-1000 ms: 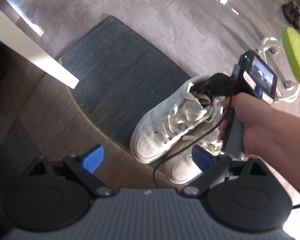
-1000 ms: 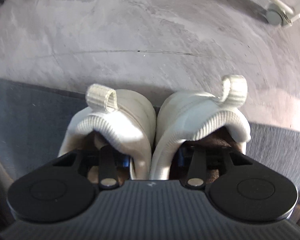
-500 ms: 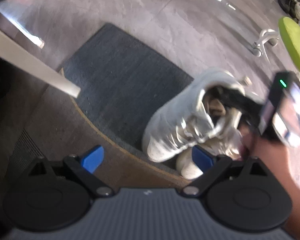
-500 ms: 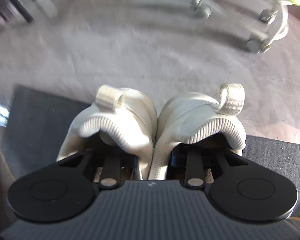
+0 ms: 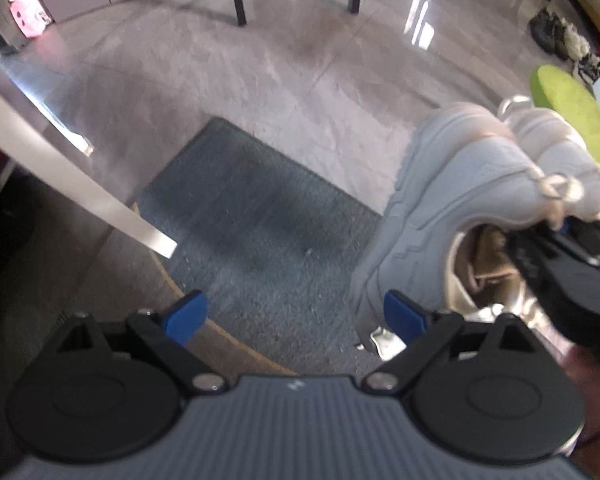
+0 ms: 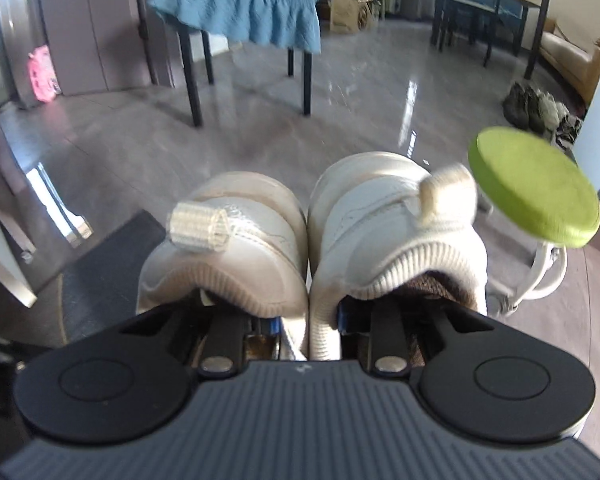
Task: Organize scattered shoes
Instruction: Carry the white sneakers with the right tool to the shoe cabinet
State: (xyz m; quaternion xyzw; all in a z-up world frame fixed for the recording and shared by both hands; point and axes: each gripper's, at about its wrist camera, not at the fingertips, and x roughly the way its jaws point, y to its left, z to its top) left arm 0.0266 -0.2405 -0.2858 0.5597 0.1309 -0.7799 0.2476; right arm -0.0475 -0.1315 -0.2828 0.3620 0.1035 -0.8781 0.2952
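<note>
Pinching the inner collars of both white sneakers together, the right gripper is carrying them above the doormat; placing, probably beside distant shoes, remains. The left gripper is hanging open, empty.

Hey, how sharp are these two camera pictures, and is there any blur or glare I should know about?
Left wrist view: the white sneakers and the mat are smeared by motion, the left gripper stays crisp, and glare streaks the floor. Right wrist view: the sneakers' pull loops are ghosted, the green stool is soft, and the right gripper is sharp; fisheye bends the edges of both.
</note>
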